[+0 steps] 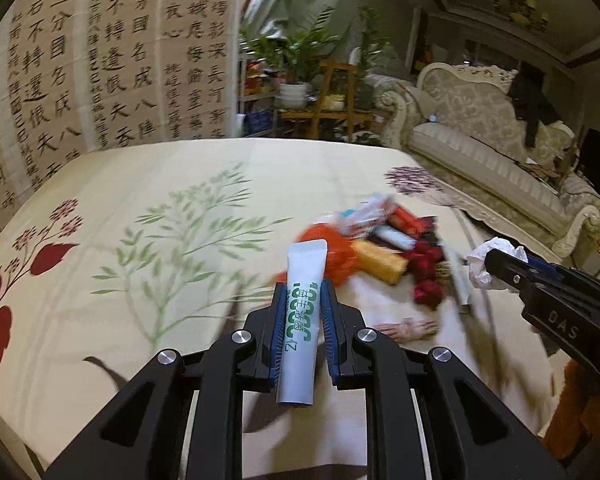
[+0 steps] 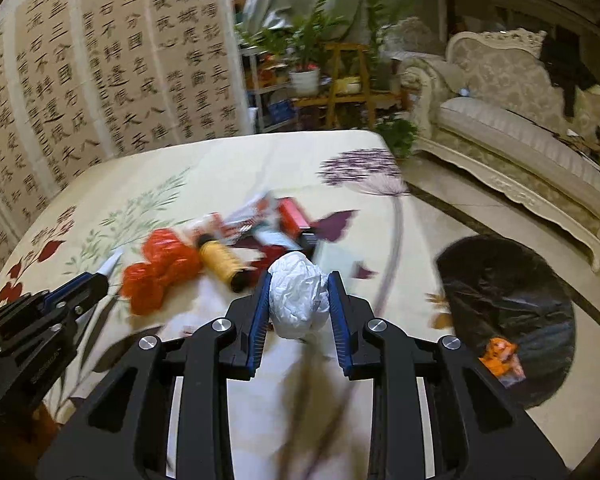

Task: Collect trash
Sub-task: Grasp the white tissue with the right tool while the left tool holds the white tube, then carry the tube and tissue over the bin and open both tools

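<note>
our left tongs (image 1: 305, 312) grip a white tube (image 1: 303, 316); right tongs (image 2: 298, 300) clamp crumpled paper (image 2: 298, 300). we should carry both right, over the black bag (image 2: 504, 280).

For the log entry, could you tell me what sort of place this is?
Most likely a home living room: an ornate sofa, potted plants on wooden stands, and a calligraphy screen behind the floral-clothed table.

Left gripper (image 1: 304, 292), right gripper (image 2: 300, 284): black angular linkage arms, silver round screws, blue ribbed finger pads (image 1: 278, 332); "DAS" lettering on right gripper's side.
</note>
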Action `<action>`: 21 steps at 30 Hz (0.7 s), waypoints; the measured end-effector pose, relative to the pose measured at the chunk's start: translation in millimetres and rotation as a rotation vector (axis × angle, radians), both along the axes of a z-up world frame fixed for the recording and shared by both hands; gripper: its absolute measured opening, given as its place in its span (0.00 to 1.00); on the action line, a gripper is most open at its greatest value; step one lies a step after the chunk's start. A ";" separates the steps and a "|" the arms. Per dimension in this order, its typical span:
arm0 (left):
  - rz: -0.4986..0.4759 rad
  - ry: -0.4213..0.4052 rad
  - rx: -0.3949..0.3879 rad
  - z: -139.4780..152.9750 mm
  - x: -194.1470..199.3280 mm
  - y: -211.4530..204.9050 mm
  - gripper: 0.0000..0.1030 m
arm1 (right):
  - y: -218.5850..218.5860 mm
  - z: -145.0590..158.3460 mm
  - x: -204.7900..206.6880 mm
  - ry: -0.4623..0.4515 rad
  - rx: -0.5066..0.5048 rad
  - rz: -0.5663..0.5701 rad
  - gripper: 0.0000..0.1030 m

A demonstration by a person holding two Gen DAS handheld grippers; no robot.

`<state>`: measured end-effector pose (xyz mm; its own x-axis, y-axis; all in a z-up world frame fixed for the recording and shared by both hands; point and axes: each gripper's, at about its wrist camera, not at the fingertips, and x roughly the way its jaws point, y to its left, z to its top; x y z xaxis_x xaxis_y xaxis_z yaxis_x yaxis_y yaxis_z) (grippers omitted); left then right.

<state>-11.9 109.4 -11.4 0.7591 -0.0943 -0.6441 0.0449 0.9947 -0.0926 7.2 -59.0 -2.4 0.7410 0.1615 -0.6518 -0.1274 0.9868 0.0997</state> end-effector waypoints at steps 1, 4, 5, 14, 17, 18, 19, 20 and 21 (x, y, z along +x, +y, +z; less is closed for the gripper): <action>-0.021 -0.004 -0.001 1.7 0.4 -10.4 0.18 | -9.2 -0.4 -1.6 -0.001 -0.001 -0.018 0.27; -0.066 -0.010 -0.009 5.1 2.2 -32.9 0.18 | -39.4 -2.4 -5.1 -0.001 -0.005 -0.086 0.27; -0.081 -0.010 -0.015 6.0 3.4 -40.0 0.18 | -53.5 -3.7 -6.8 0.000 -0.006 -0.118 0.27; -0.248 -0.030 -0.015 12.5 12.9 -126.4 0.18 | -144.6 -19.4 -17.2 0.017 -0.013 -0.322 0.27; -0.294 -0.033 -0.005 11.8 14.9 -154.7 0.18 | -160.4 -24.6 -18.0 0.021 -0.007 -0.356 0.27; -0.306 -0.031 -0.002 10.7 16.1 -162.8 0.18 | -167.1 -27.1 -17.8 0.022 -0.006 -0.367 0.27; -0.321 -0.026 0.005 8.6 17.9 -174.6 0.18 | -172.5 -29.2 -17.3 0.023 -0.006 -0.374 0.27; -0.329 -0.021 0.008 6.3 18.2 -179.5 0.18 | -177.8 -31.7 -16.6 0.024 -0.007 -0.382 0.27; -0.340 -0.015 0.014 4.1 20.6 -187.6 0.18 | -182.8 -33.2 -16.6 0.025 -0.007 -0.387 0.27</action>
<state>8.7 -78.2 -7.3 0.6948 -0.3352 -0.6363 0.3759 0.9235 -0.0760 -9.4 -241.8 -35.6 0.7301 -0.1314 -0.6706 0.2568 0.9622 0.0911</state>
